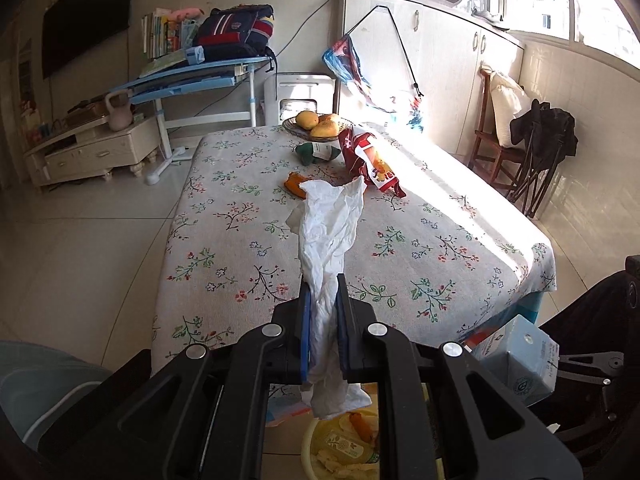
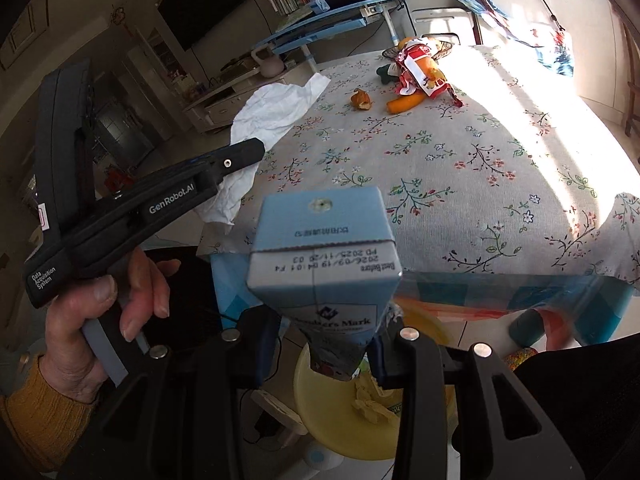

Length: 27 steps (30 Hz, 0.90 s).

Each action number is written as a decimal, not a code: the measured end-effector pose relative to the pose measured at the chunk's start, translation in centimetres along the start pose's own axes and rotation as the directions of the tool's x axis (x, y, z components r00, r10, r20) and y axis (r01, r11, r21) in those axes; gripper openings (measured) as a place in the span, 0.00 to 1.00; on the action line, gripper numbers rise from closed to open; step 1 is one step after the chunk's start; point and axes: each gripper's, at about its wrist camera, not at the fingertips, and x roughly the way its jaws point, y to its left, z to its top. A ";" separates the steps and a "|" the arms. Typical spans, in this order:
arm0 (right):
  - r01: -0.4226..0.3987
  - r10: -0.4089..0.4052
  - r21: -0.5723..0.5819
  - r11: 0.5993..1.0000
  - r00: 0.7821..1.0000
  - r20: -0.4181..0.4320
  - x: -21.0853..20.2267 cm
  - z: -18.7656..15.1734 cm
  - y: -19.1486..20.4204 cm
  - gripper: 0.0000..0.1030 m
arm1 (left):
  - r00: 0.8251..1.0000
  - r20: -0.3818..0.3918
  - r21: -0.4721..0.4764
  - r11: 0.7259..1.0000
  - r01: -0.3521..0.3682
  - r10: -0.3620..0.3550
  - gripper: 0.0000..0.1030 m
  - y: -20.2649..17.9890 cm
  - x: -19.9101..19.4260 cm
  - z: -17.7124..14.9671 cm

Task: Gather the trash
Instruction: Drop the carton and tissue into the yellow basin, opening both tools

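My left gripper (image 1: 323, 292) is shut on a crumpled white tissue (image 1: 328, 232) and holds it in the air at the near edge of the floral table (image 1: 240, 216). The tissue also shows in the right wrist view (image 2: 264, 120), beside the left gripper's body (image 2: 168, 200). My right gripper (image 2: 340, 344) is shut on a blue milk carton (image 2: 324, 248), held over a yellow bin (image 2: 320, 384) on the floor that has trash in it. The bin also shows below the left gripper (image 1: 344, 444). The carton appears at lower right in the left wrist view (image 1: 516, 356).
On the table lie an orange peel (image 2: 361, 100), a carrot-like orange piece (image 2: 406, 103), a red snack bag (image 1: 370, 160), a green bottle (image 1: 318, 152) and a fruit bowl (image 1: 316, 122). A blue desk (image 1: 192, 80) and white cabinet (image 1: 420, 40) stand behind.
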 end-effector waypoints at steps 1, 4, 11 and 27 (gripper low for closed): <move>0.005 -0.005 -0.002 1.000 1.000 -0.018 0.3 -0.3 0.1 0.36 | 1.000 -0.002 0.001 1.000 0.001 -0.001 0.11 -0.1 -0.2 -0.2; 0.023 -0.024 -0.008 1.000 0.998 -0.066 1.2 -0.9 0.1 0.36 | 1.000 -0.007 0.007 1.000 0.005 -0.005 0.11 -0.7 -0.8 -0.7; 0.069 -0.069 -0.007 0.998 0.988 -0.138 2.3 -2.0 -0.2 0.37 | 1.000 -0.024 0.023 1.000 0.016 -0.015 0.11 -2.1 -1.5 -1.7; 0.069 -0.081 0.168 0.983 0.994 0.068 -1.8 -0.9 -3.6 0.62 | 0.996 -0.080 0.066 0.997 0.048 -0.043 0.11 -4.8 -2.3 -4.4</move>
